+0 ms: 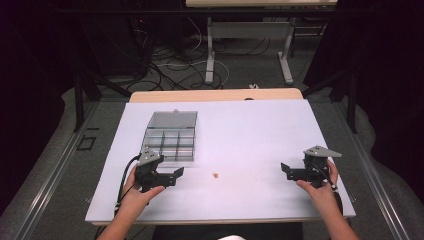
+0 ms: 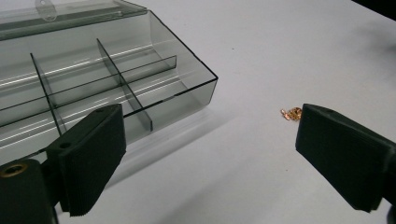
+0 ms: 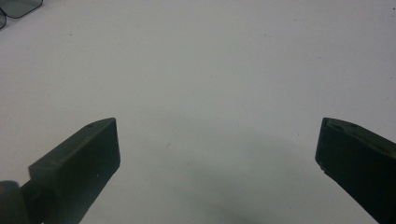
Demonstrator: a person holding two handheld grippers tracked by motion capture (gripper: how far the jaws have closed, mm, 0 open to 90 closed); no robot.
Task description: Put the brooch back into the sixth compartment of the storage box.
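Both tongs released, resting low on the surface (image 1: 260, 125): left tongs (image 1: 172, 176) by the open divider box (image 1: 170, 137), right tongs (image 1: 290, 172) well apart. Small gold bits (image 2: 292, 113) lie btwn them, just beside the left's far jaw, prob. next pickup for a compartment.

The box (image 2: 93, 79) is cut off by the left edge in the left gripper view. The gold bits (image 2: 291, 113) are too small to be identified.

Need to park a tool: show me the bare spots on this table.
Bare: the wide stretch between the small gold pieces and the right gripper, and the whole far right. Crowded: the near-left corner, with the compartment box and the left gripper.
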